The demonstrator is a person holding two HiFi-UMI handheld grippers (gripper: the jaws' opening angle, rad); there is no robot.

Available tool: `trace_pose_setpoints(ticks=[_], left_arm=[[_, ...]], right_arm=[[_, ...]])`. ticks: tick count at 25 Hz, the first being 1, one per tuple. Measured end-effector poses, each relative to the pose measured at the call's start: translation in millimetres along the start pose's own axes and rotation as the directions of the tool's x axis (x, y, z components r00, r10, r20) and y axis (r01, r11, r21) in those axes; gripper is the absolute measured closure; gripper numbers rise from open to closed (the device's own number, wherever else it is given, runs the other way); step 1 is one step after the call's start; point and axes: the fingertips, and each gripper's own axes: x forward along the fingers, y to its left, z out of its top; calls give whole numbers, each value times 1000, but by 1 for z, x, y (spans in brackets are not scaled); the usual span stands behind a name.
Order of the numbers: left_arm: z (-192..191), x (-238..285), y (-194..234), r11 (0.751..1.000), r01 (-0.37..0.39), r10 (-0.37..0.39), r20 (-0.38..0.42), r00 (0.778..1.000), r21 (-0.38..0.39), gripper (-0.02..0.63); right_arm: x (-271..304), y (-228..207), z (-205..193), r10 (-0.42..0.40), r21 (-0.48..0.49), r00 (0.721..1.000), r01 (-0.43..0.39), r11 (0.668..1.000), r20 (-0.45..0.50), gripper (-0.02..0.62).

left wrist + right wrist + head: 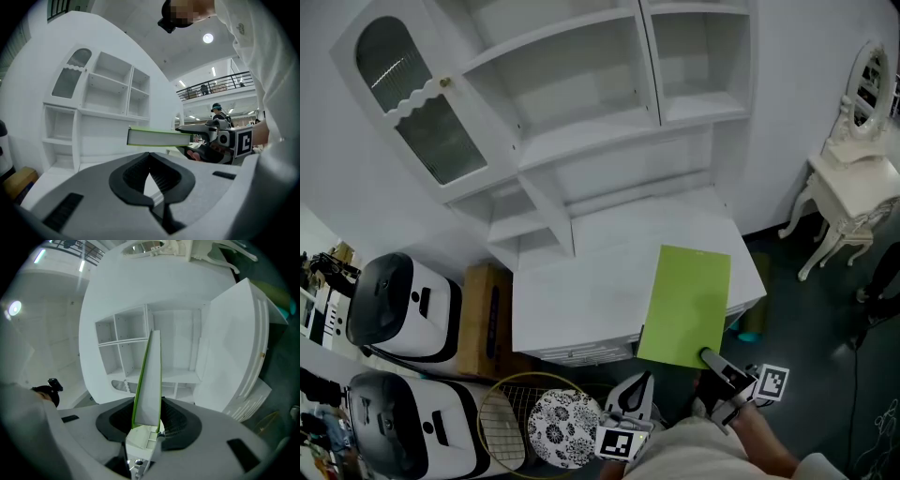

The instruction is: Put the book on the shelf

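Observation:
A lime-green book (689, 305) hangs flat over the front right corner of the white desk top (581, 281), below the white shelf unit (591, 131). My right gripper (708, 356) is shut on the book's near edge. In the right gripper view the book (149, 380) stands edge-on between the pads, pointing at the shelf compartments (131, 341). My left gripper (637, 382) hangs low in front of the desk, shut on nothing. In the left gripper view its jaws (150, 176) meet, and beyond them are the book (159, 137), the right gripper (220, 140) and the shelf (110, 93).
The cabinet's glazed door (412, 94) stands open at upper left. Two white machines (398, 305), a cardboard box (483, 319), a racket (511, 417) and a patterned disc (564, 422) sit left of the desk. A white dressing table (853, 187) stands at right.

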Motion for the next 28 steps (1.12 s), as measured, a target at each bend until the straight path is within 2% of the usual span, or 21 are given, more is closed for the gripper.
trace_pose_setpoints(ticks=[10,16,23,28], left_arm=[[-4,-16,26,997,65,-65,-6,998,38,603],[-14,-28,51,995,97,-95,-41,995,40,603],[-16,-28,65,996,88,-88,-41,995,8,603],[-16,-16,66,996,91,-90,-50,995,21,603]], right_arm=[[31,-4,-29,-7,-25,1000,7,1000,4,439],[49,-14,-48,-20,4,1000,20,1000,23,439],[57,-18,-48,-40,7,999,40,999,31,439],[68,-23,-36,-55,3,998,55,999,13,439]])
